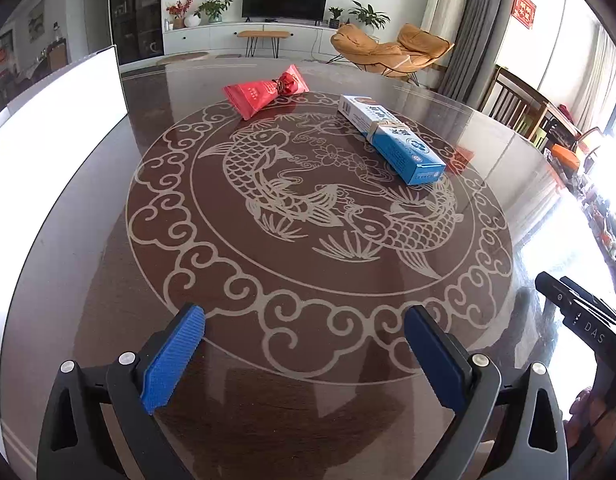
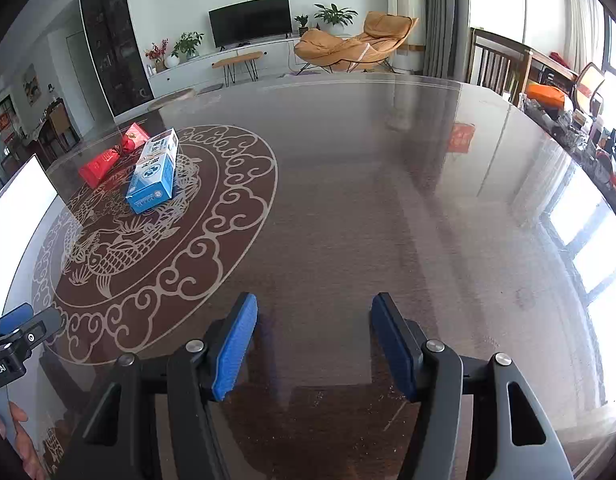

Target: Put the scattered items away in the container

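A blue and white box (image 1: 392, 140) bound with a rubber band lies on the round glass-topped table (image 1: 108, 208), right of centre. A red packet (image 1: 266, 90) tied in the middle lies further back. Both also show in the right wrist view, the box (image 2: 154, 172) in front of the red packet (image 2: 112, 156). A white container (image 1: 48, 120) stands at the table's left edge; it also shows in the right wrist view (image 2: 16, 212). My left gripper (image 1: 304, 340) is open and empty near the front edge. My right gripper (image 2: 314, 336) is open and empty, far right of the items.
The table bears a fish and cloud pattern (image 1: 308, 208). The right gripper's body (image 1: 580, 320) shows at the right of the left wrist view. Wooden chairs (image 2: 496, 64) stand behind the table. A cluttered shelf (image 2: 580, 120) lies at the far right.
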`<state>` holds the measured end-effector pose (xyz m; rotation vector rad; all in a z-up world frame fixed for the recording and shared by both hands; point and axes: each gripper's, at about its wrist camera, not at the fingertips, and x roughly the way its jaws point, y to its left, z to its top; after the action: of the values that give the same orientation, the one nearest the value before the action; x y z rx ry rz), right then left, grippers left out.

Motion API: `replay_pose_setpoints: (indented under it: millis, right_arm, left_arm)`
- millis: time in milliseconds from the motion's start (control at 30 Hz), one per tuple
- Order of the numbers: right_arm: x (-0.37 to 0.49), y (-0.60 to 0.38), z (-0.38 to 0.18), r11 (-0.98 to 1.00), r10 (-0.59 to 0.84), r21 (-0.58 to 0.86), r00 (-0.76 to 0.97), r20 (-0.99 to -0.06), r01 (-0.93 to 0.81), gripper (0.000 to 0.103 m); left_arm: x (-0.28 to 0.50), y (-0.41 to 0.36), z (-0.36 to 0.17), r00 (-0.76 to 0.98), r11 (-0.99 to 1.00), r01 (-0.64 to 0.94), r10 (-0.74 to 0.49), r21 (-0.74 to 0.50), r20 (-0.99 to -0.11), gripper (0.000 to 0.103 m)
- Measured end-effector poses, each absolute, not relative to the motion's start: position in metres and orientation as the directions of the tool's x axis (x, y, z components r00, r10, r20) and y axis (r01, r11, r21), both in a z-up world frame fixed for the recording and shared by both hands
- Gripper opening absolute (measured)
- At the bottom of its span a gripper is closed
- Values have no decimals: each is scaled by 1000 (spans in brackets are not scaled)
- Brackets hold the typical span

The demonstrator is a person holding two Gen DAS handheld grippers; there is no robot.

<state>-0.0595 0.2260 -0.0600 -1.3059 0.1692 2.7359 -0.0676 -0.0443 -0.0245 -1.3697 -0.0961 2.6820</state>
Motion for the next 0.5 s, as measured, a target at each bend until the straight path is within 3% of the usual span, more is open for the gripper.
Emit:
replay_pose_setpoints:
  millis: [500]
  right_arm:
    - [-63, 217, -62, -993, 66, 10, -608, -791, -121, 71]
  left_arm:
    - [-70, -29, -30, -560, -994, -106, 67, -8, -826, 103]
